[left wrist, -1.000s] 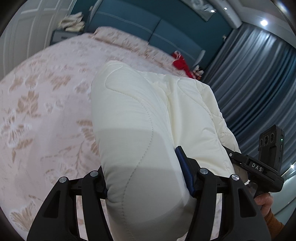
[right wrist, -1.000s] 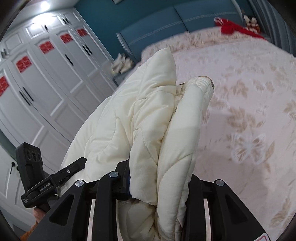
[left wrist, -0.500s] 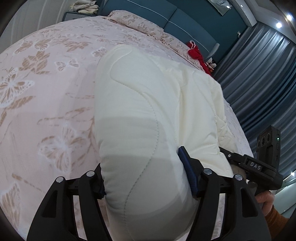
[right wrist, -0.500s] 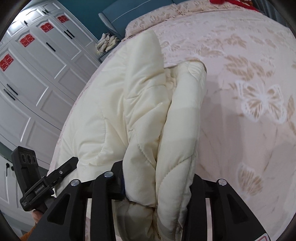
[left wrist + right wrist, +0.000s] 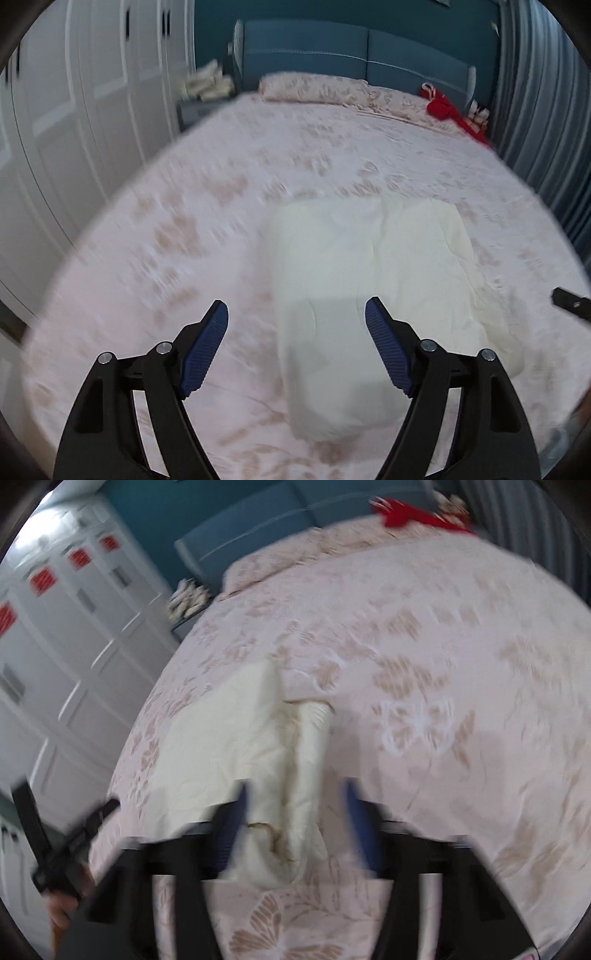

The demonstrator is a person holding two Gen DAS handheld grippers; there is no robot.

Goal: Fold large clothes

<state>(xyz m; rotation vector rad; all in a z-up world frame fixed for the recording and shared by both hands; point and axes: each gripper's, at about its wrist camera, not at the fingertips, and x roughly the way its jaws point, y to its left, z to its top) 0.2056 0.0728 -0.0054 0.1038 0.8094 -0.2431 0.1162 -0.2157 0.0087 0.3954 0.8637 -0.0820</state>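
Presently catalogued, item by item:

Item: cream quilted garment, the large clothing of the task. Position: lying on the bed, towards its near edge, gathered into a rough folded block. Condition: in the right wrist view the same piece shows a thick rolled edge along its right side and a puffed, uneven near end; not yet a tidy rectangle, as far as the blur allows.

Item: left gripper. Fingers spread wide, holding nothing; the blue pads stand either side of the garment's near end, apparently above it rather than touching.

Item: right gripper. Heavily blurred; fingers appear parted, with the rolled edge lying between them, apparently not pinched.

Item: bedspread, pink with tan leaf and butterfly print. Also noted: red cloth near the headboard, well apart from the work; white wardrobe doors at left.

Step in hand, by judgement: releasing after laying down a fold, before the next one.

Handling notes: padded fabric springs back, so press the fold flat before drawing away. Lift both grippers straight up to avoid dragging the top layer. For the next fold, take the near corners through all layers, keep both sides level, and carry them over together so the edges meet squarely.
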